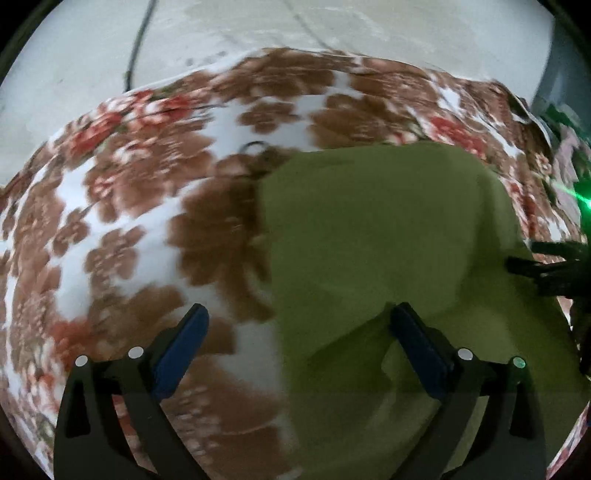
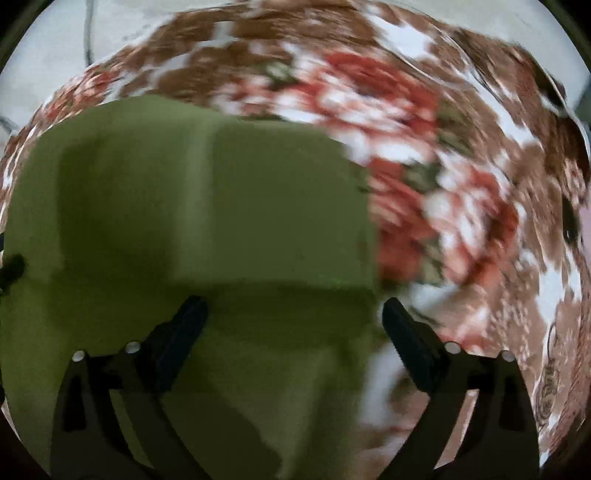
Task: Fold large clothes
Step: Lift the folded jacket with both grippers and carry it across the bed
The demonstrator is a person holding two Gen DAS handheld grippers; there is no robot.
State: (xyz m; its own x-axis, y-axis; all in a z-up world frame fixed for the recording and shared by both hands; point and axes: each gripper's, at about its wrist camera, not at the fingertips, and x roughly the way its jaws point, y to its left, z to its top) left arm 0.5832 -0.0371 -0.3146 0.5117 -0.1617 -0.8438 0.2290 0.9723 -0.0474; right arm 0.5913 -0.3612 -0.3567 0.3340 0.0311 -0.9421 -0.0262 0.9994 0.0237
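Observation:
An olive green garment (image 1: 388, 236) lies folded on a brown, red and white floral blanket (image 1: 122, 221). My left gripper (image 1: 299, 317) is open and empty, above the garment's left edge. In the right wrist view the garment (image 2: 207, 206) shows as a folded block with a raised seam. My right gripper (image 2: 293, 314) is open and empty above the garment's right near corner. The right gripper's dark fingers (image 1: 554, 269) show at the right edge of the left wrist view. Both views are motion-blurred.
The floral blanket (image 2: 443, 184) covers a raised surface. Beyond it is a pale floor (image 1: 258, 29) with a dark cable (image 1: 135, 55). A small dark ring (image 1: 253, 147) lies on the blanket near the garment's far left corner.

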